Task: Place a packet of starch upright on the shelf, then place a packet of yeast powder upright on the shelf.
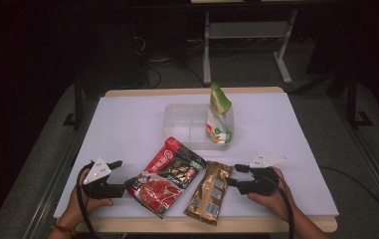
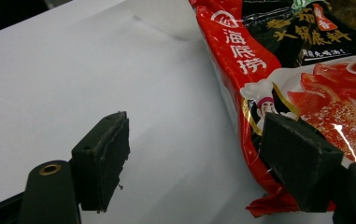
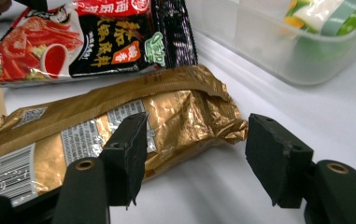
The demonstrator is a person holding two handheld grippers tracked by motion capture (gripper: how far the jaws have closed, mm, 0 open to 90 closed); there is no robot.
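Observation:
A red and black sauce bag [image 1: 169, 175] lies flat near the table's front, and a gold foil bag [image 1: 211, 191] lies to its right. My left gripper [image 1: 121, 175] rests at the red bag's left end, open. In the left gripper view its jaws [image 2: 196, 140] stand wide apart, the right one over the red bag's [image 2: 306, 88] edge. My right gripper [image 1: 234, 175] is at the gold bag's upper right end, open. In the right gripper view the gold bag's [image 3: 119, 116] crumpled end sits between the open jaws [image 3: 199, 140], with neither pad pressing on it.
A clear plastic tub [image 1: 177, 124] stands at the middle back of the white table [image 1: 127, 119], with a green and white pouch [image 1: 218, 117] upright in its right end. The table's wooden front edge [image 1: 276, 225] is close to both hands.

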